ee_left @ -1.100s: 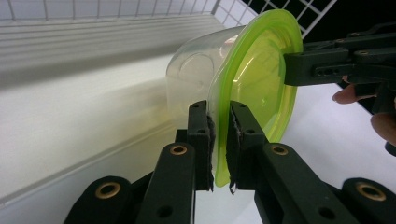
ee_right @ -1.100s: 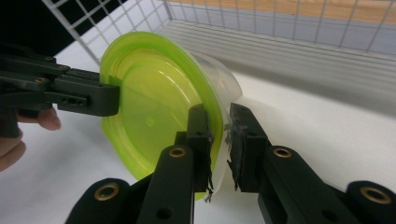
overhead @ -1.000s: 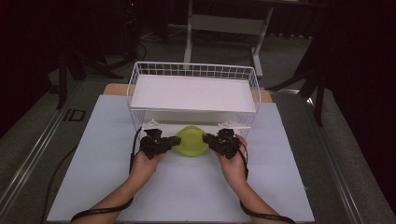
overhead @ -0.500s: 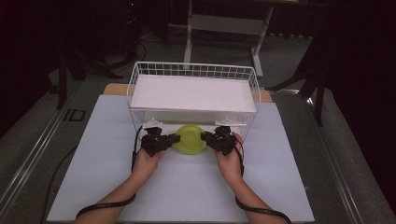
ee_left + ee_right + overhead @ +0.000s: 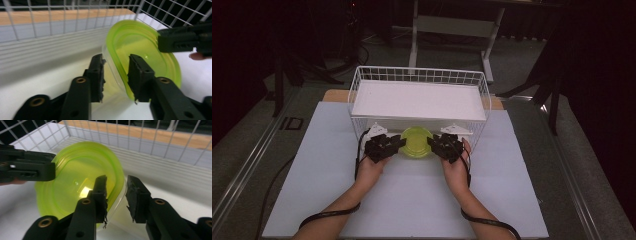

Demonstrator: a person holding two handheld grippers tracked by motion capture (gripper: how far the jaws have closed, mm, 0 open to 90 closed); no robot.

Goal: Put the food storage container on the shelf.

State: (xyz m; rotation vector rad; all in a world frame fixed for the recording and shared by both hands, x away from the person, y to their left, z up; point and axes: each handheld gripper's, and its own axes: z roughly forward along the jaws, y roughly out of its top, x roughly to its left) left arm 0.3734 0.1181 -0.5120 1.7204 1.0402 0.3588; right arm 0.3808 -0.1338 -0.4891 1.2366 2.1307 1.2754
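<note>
Left gripper (image 5: 115, 75) jaws straddle rim of green lidded container (image 5: 140, 50), pinching it; right gripper (image 5: 116, 196) grips opposite rim likewise. High view: container (image 5: 416, 142) between both grippers, at front edge of lower shelf of white wire rack (image 5: 419, 75). Gripper views reveal clear tub under lid. One container, one rack, two grippers.

Dark lab or studio, white-covered table (image 5: 312, 200), metal desk frame (image 5: 452, 25) behind, floor cables (image 5: 357, 50)
</note>
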